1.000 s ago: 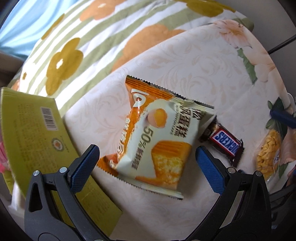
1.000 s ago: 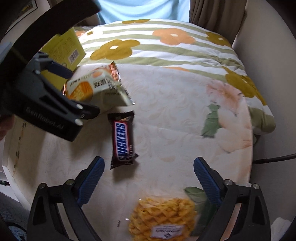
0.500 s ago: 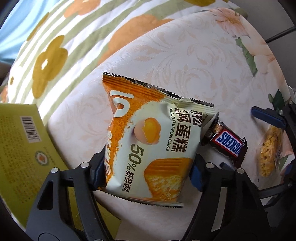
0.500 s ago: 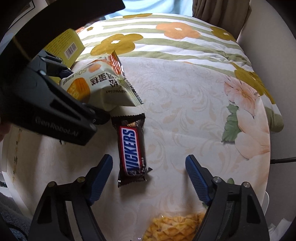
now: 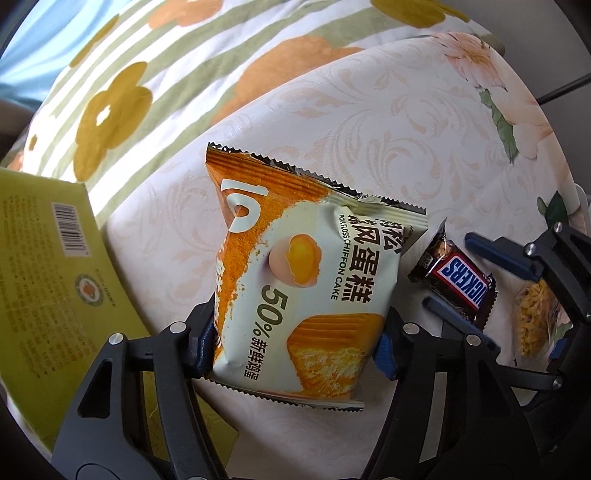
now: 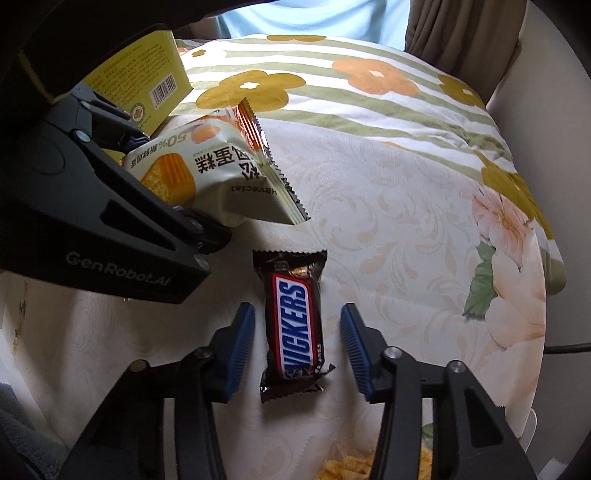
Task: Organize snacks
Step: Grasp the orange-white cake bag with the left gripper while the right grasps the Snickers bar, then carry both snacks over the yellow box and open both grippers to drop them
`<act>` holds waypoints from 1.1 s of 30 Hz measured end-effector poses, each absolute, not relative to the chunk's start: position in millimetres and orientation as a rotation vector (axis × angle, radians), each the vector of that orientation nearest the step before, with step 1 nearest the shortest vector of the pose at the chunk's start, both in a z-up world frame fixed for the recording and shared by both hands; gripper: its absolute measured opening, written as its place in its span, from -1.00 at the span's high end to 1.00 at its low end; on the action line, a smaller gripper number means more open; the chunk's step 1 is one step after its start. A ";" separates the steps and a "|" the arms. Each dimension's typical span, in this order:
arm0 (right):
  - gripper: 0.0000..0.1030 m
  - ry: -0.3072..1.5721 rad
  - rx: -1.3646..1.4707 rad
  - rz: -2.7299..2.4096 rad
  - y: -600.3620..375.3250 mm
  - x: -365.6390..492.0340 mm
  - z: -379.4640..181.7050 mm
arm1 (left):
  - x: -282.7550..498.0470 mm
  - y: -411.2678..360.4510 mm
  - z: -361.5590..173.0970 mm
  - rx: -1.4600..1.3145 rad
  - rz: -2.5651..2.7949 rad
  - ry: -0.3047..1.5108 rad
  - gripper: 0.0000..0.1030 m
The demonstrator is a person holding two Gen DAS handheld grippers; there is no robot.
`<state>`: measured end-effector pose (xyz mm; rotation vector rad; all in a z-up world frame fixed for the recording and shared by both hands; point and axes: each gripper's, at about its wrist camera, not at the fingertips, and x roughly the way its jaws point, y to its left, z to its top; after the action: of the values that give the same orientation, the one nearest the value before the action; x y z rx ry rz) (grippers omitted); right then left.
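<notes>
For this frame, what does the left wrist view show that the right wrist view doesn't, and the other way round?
Only the left wrist view shows the left gripper from behind, both pads pressed on the chiffon cake pack.

Only the right wrist view shows the gaps between the right gripper pads and the Snickers bar, so it has not gripped yet; also a curtain.

Both show the cake pack, Snickers, yellow box and clear-bagged yellow snack.

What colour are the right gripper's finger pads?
Blue, ribbed pads on black arms; clearest in the right wrist view.

orange-cream cake packet [image 5: 303, 288] tilted, Snickers bar [image 6: 295, 325] flat
</notes>
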<state>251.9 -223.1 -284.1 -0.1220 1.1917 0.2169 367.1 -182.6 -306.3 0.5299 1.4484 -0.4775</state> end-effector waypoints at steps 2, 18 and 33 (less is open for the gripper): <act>0.36 1.180 -0.139 0.219 -220.9 252.5 -283.9 | 366.5 -182.9 -305.4 0.527 -0.477 1.445 -0.21; 0.49 1.122 -0.100 0.230 -228.7 243.0 -259.1 | 355.8 -189.7 -265.1 0.486 -0.438 1.352 -0.20; 0.49 0.929 -0.067 0.240 -272.1 239.3 -128.3 | 326.1 -162.5 -121.2 0.183 -0.329 1.134 -0.20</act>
<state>239.3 -272.1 -128.3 -0.0670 0.9287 0.2405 326.1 -162.5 -121.2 0.1835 1.1338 -0.3290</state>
